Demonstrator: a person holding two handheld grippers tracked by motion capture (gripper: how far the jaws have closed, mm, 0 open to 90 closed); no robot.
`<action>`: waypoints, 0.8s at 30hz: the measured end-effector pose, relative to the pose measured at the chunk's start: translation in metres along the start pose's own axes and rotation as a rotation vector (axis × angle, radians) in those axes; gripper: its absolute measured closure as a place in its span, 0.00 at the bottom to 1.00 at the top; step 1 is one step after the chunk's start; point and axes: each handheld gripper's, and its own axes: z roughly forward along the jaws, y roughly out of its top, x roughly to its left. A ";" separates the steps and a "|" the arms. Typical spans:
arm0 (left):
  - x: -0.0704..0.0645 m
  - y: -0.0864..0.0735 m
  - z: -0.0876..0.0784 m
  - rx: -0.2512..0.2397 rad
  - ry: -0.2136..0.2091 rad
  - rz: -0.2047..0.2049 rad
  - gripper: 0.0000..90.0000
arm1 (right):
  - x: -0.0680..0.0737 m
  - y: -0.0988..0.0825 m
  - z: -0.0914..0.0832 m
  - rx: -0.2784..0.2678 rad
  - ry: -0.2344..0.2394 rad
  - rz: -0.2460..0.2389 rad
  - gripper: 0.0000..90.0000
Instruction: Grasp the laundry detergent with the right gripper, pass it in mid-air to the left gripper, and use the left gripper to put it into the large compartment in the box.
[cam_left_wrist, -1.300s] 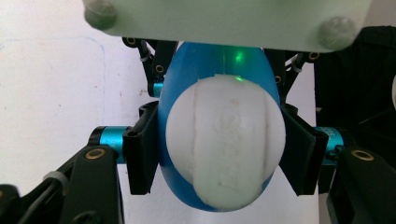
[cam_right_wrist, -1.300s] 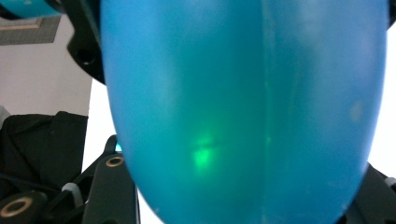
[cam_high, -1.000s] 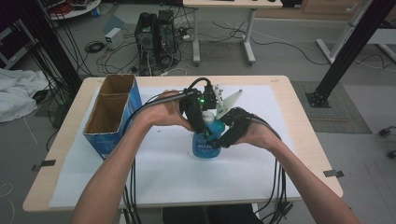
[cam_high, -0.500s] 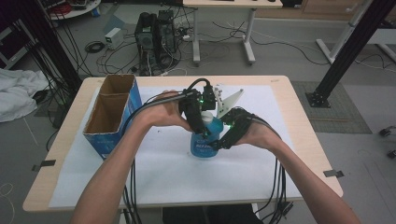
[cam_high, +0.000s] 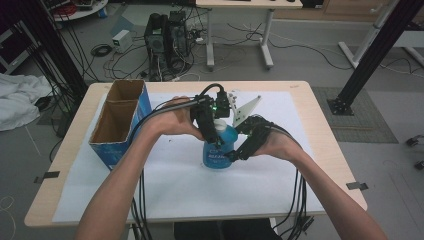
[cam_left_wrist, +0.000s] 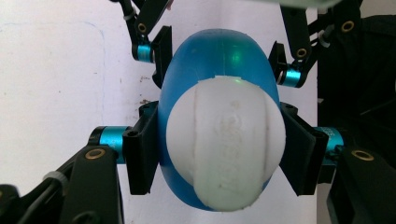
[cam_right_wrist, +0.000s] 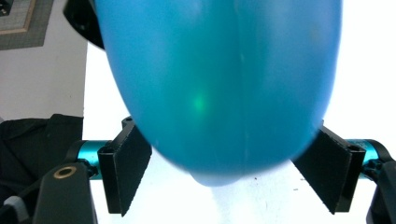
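Blue bottle (cam_high: 218, 152): left gripper (cam_left_wrist: 215, 154) jaws clamp its white cap (cam_left_wrist: 225, 142); right gripper (cam_right_wrist: 224, 172) jaws, just opening, flank its body.

The left hand-held gripper (cam_left_wrist: 219, 154) is clamped on the white cap (cam_left_wrist: 226, 144) of a blue bottle (cam_left_wrist: 219, 56), one black pad against each side of the cap. Farther off, the right hand-held gripper (cam_left_wrist: 217, 56) straddles the bottle body. Beneath lies the white desk (cam_left_wrist: 60, 79).

Open cardboard box (cam_high: 119, 124), white table cover (cam_high: 200, 185)
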 end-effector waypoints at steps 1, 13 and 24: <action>0.001 0.000 0.000 -0.007 0.005 0.010 0.43 | 0.001 0.000 -0.001 0.000 0.005 0.015 0.24; 0.000 -0.005 -0.013 -0.014 0.014 0.004 0.43 | 0.001 -0.007 -0.012 0.041 -0.024 0.064 0.14; 0.003 -0.016 -0.050 -0.007 0.034 -0.042 0.43 | -0.001 -0.021 -0.026 0.114 -0.105 0.030 0.14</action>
